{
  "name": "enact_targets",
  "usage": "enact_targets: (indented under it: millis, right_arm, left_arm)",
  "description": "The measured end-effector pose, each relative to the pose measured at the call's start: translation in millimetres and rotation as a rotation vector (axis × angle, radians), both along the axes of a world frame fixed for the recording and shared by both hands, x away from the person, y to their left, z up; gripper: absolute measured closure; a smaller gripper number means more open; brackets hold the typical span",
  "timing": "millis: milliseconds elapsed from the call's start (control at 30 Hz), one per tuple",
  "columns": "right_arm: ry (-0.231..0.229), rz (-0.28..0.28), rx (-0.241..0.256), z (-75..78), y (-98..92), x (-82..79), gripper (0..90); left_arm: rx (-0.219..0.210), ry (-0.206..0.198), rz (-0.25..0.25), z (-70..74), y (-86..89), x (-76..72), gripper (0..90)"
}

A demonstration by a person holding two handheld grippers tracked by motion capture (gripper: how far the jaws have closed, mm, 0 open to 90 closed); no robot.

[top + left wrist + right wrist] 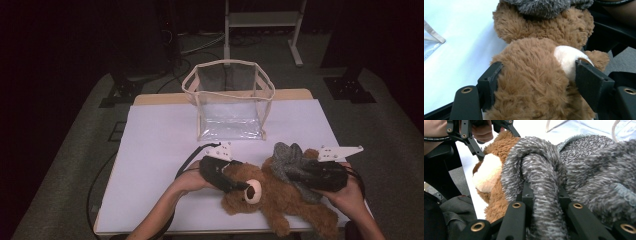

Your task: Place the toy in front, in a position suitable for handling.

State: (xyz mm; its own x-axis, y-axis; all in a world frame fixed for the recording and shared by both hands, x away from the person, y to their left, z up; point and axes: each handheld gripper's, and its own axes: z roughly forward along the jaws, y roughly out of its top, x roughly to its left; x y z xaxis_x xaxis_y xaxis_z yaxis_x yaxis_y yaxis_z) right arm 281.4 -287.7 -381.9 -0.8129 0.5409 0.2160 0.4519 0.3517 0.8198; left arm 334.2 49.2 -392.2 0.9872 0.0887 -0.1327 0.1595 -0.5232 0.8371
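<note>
A brown teddy bear lies near the table's front edge, its cream muzzle turned left. A grey fuzzy garment is draped over its upper body. My left gripper is shut on the bear's head, one jaw against the fur and the other beside the muzzle. My right gripper is shut on a rolled fold of the grey garment, just right of the bear. In the high view the right gripper sits on the bear's far side.
An open clear plastic bag with cream trim stands upright at the back middle of the white table. Its corner shows in the left gripper view. A white frame stands on the floor beyond.
</note>
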Motion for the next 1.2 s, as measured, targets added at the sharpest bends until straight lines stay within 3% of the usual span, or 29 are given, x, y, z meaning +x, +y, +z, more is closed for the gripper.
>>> enact_targets:
  millis: [100,200,400,533,600,667,800,933,1067,1200]
  right_arm:
    - [0.012,0.004,0.011,-1.5,-2.4,0.2,75.5]
    - [0.017,0.011,0.012,-2.1,-3.3,-0.9,75.5]
    - [0.008,0.015,-0.001,-2.0,-1.7,-3.4,75.5]
    - [0.005,0.012,0.001,-2.6,-1.7,-4.4,75.5]
    - [0.006,0.008,0.002,-2.9,-2.2,-3.0,75.5]
    - [0.011,0.003,0.004,-2.4,-2.8,-1.1,75.5]
    - [0.004,-0.015,-0.001,0.6,-1.5,5.3,75.5]
    - [0.002,-0.012,0.004,3.7,7.0,17.9,75.6]
    - [0.009,0.006,0.014,2.4,22.5,34.8,75.6]
    - [0.012,0.053,0.01,0.6,42.6,44.2,75.7]
  left_arm:
    - [-0.022,0.003,0.018,2.9,11.3,3.0,24.0]
    - [0.017,-0.002,0.048,-0.1,16.9,1.3,12.5]
    - [0.073,0.037,0.003,-24.4,9.6,-5.1,2.9]
    - [0.064,0.048,-0.012,-30.7,3.2,-3.8,1.2]
    - [0.057,0.027,-0.019,-27.5,4.4,-3.0,11.5]
    - [0.064,-0.023,-0.011,-22.4,6.1,-4.2,23.9]
    - [0.099,-0.099,0.016,-7.3,11.8,5.5,36.4]
    - [0.127,-0.131,0.031,2.5,18.4,16.5,38.7]
    - [0.141,-0.124,0.066,3.7,36.5,25.4,38.7]
    - [0.125,-0.105,0.081,-6.3,54.7,15.2,36.7]
